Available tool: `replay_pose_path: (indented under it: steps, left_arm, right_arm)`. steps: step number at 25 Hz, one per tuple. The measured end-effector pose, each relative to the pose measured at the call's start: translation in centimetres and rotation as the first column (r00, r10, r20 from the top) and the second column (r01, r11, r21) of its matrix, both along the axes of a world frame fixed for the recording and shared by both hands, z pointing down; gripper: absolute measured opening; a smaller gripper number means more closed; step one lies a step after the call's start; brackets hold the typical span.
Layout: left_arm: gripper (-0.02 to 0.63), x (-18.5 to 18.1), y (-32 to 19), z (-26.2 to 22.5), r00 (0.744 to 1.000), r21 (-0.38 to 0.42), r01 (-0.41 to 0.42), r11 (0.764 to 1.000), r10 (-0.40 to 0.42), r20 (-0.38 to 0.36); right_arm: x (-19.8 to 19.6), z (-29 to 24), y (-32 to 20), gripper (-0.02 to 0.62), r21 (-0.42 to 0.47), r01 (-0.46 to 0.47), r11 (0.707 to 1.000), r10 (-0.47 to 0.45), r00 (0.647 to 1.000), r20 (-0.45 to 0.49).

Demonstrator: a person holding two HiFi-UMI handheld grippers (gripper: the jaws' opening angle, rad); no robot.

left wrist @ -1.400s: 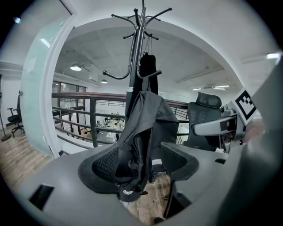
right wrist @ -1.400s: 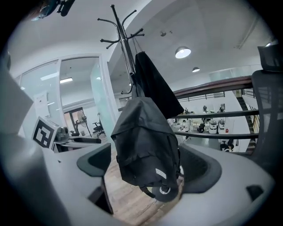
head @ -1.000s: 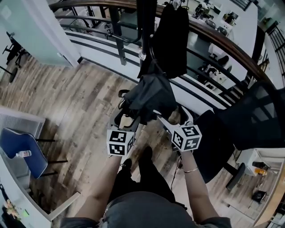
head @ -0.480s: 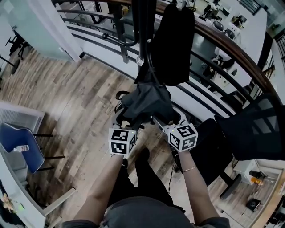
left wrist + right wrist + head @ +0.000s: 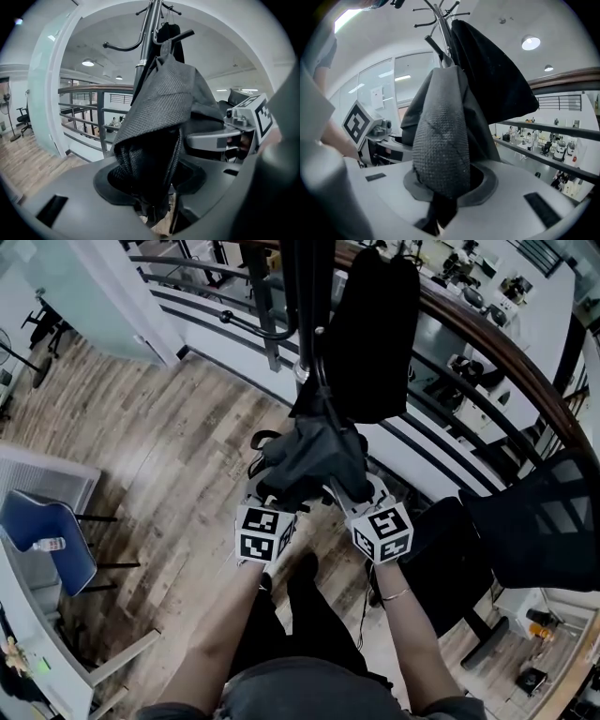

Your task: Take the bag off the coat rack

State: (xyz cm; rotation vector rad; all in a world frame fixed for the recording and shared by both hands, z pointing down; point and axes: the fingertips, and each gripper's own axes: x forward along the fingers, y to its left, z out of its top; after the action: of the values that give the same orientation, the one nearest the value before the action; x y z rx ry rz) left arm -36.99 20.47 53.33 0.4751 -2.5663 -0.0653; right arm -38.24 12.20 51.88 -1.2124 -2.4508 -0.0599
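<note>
Two grips from below, one hook above

The bag (image 5: 314,457), of dark grey woven fabric, hangs from a hook (image 5: 182,35) of the coat rack (image 5: 305,306). Its top is caught on that hook and its body droops straight down beside the pole. Its long axis runs vertically, so it lies up and ahead of both tools.

The left hand-held gripper (image 5: 269,491) comes at the lower edge from the person's left. Its jaws are closing with a fold of fabric between them, not plainly pinched. The right hand-held gripper (image 5: 362,489) meets the same lower edge from the other side, its jaws closing and nipped on a bunched fold.

Neither is nearer: both sit at the bottom of the bag, well below the hook. A black garment (image 5: 375,334) hangs on the rack just behind.

By my reading, the coming move turns on raising the bag's top up and clear of the hook tip, rather than pulling down or toward the person.
</note>
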Motion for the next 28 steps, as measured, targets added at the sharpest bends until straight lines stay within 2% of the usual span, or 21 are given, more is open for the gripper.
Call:
replay_pose_path:
  steps: [4, 15, 22, 28]
  left_arm:
    - [0.166, 0.1, -0.3, -0.2, 1.000, 0.002, -0.011, 1.000, 0.011, 0.011]
    - [0.047, 2.1, -1.2, -1.3, 0.999, -0.004, -0.044, 0.999, 0.044, 0.020]
    - [0.032, 4.5, -1.3, -3.1, 0.993, 0.001, -0.112, 0.994, 0.111, 0.038]
    - [0.029, 6.5, -1.4, -4.8, 0.981, 0.003, -0.185, 0.983, 0.184, 0.060]
  right_arm:
    - [0.2, -0.2, 0.4, 0.034, 0.021, 0.017, 1.000, -0.018, 0.999, 0.042]
    - [1.7, -0.9, 0.7, 0.011, 0.079, -0.010, 0.997, 0.004, 0.997, 0.079]
    - [4.3, -2.5, 0.8, 0.011, 0.120, -0.045, 0.992, 0.032, 0.994, 0.104]
    - [6.6, -4.2, 0.6, 0.009, 0.122, -0.113, 0.986, 0.099, 0.988, 0.121]
